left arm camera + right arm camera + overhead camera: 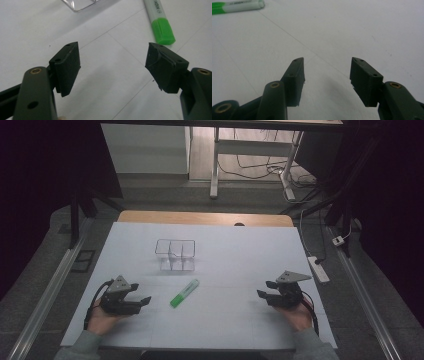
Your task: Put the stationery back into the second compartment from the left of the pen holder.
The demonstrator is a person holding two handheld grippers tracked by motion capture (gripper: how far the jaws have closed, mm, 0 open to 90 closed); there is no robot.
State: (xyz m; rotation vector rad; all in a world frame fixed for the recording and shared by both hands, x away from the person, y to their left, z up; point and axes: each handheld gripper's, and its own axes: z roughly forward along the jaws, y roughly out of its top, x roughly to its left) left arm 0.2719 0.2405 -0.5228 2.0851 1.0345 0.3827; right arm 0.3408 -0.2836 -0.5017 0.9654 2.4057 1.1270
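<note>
Nothing is picked up yet; both grippers rest low at the near edge of the white table cover (250, 245). The green highlighter (184, 293) lies flat between you and the clear divided box (174, 254), just short of it, green cap pointing toward your left side. Your left gripper (141, 300) is nearest, jaws spread wide and empty, cap just ahead of the tips in the left gripper view (163, 31). Your right gripper (265, 290) is well apart from it, jaws parted, nothing between. Judged next: slide the left gripper in and straddle the barrel crosswise. The path is clear; the box stands beyond.
</note>
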